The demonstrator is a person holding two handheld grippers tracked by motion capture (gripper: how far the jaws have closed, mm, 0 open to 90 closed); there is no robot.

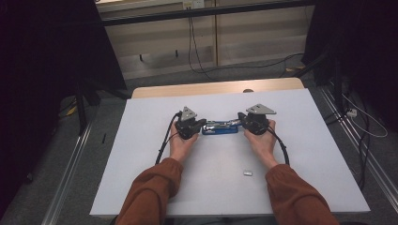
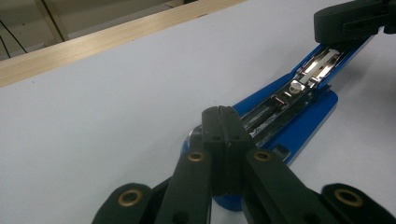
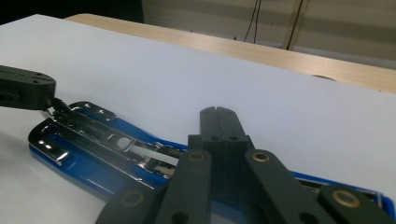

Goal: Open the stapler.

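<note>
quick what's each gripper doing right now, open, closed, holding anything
Left gripper: closed, fingers together at one end of the blue stapler.
Right gripper: closed, at the stapler's other end.

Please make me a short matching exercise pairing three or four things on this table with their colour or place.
Things:
1. stapler
2. left tool
3. right tool
4. small metal piece

Descriptions:
A. lies alone near the person's right sleeve
B. blue, opened flat, metal channel showing
C. shut, at the stapler's left end in the high view
D. shut, at the stapler's right end in the high view

Pairs: 1-B, 2-C, 3-D, 4-A
</note>
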